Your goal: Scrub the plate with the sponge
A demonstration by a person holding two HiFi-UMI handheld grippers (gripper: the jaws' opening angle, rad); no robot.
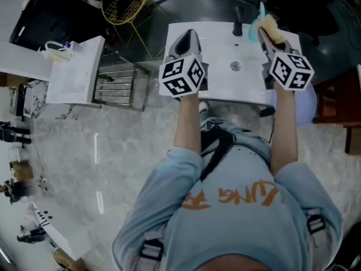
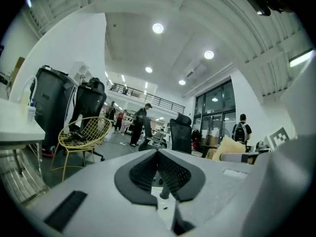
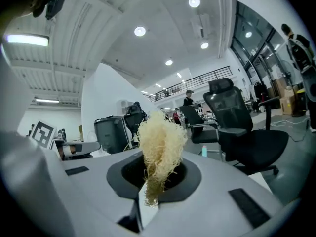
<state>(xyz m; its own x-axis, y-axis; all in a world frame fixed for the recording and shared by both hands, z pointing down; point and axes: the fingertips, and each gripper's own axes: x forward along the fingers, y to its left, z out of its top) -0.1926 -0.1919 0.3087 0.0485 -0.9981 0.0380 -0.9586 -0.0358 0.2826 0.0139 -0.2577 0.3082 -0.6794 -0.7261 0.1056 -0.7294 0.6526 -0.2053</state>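
Note:
In the head view my two grippers are held over a white sink (image 1: pixel 225 78) with a round drain (image 1: pixel 235 66). The left gripper (image 1: pixel 189 36) is shut, and in the left gripper view its jaws (image 2: pixel 159 169) meet with nothing between them. The right gripper (image 1: pixel 265 36) is shut on a pale yellow fibrous sponge (image 1: pixel 271 26) with a light blue edge. In the right gripper view the sponge (image 3: pixel 159 144) sticks up out of the right gripper (image 3: pixel 152 184). Both gripper views look out across the room and up to the ceiling. No plate shows in any view.
A dark faucet (image 1: pixel 238 22) stands at the sink's far edge. Left of the sink are a metal drying rack (image 1: pixel 115 84) and a white board (image 1: pixel 73 72). A yellow wire chair (image 1: pixel 127 1) and a black office chair (image 3: pixel 242 127) stand beyond. People walk in the background.

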